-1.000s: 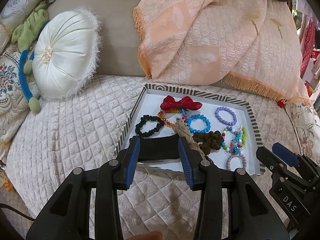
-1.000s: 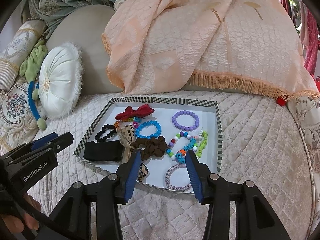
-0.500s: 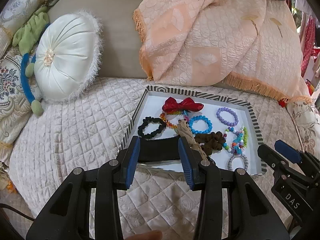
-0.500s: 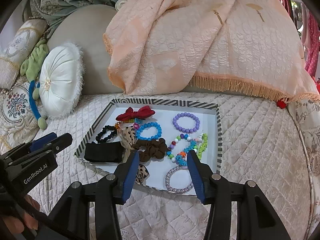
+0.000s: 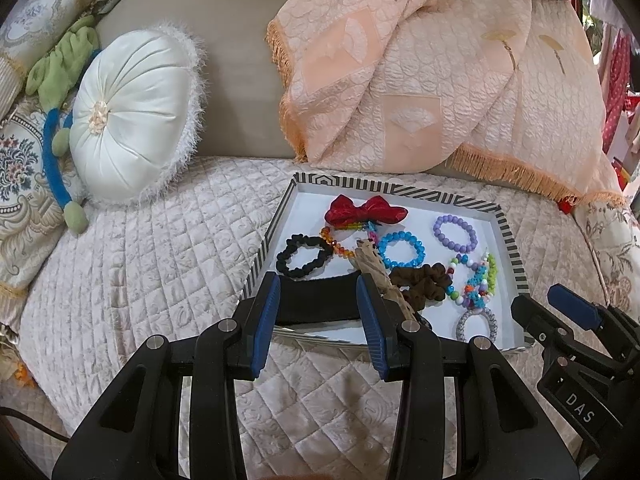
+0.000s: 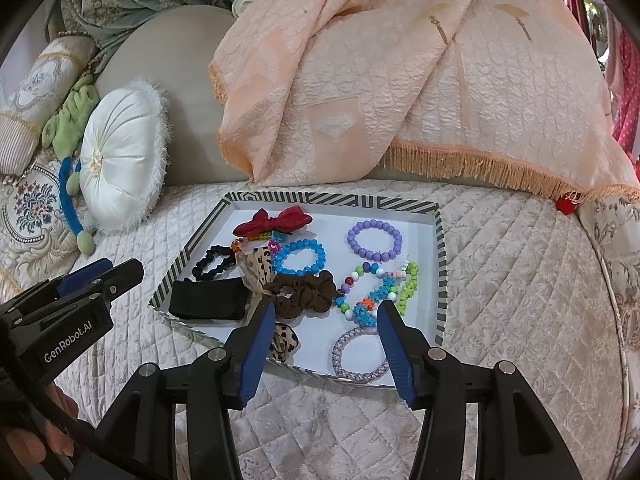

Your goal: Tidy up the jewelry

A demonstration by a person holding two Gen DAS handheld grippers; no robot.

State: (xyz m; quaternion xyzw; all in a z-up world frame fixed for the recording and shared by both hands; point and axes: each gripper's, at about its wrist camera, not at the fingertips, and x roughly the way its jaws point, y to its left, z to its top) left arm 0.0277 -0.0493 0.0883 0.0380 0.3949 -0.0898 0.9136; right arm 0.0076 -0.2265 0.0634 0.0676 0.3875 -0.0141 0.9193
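A striped-rim white tray (image 6: 441,252) (image 5: 508,240) lies on the quilted sofa seat. It holds a red bow (image 6: 272,222), a purple bead bracelet (image 6: 374,240), a blue bead bracelet (image 6: 300,258), a black scrunchie (image 6: 212,266), a black headband (image 6: 208,300), a brown scrunchie (image 6: 306,292), a leopard ribbon (image 6: 260,268), multicoloured beads (image 6: 376,292) and a pale coil ring (image 6: 360,354). My left gripper (image 5: 318,304) is open and empty, hovering before the tray's near edge over the headband (image 5: 316,300). My right gripper (image 6: 326,328) is open and empty above the near edge.
A round white cushion (image 5: 132,120) and a green-blue plush (image 5: 60,80) sit at the left. A peach fringed throw (image 6: 400,80) drapes the backrest behind the tray. Quilted seat (image 5: 140,260) surrounds the tray.
Both grippers have drawn back slightly from the tray; the tray looks a little farther and higher in both views. Nothing in the tray moved.
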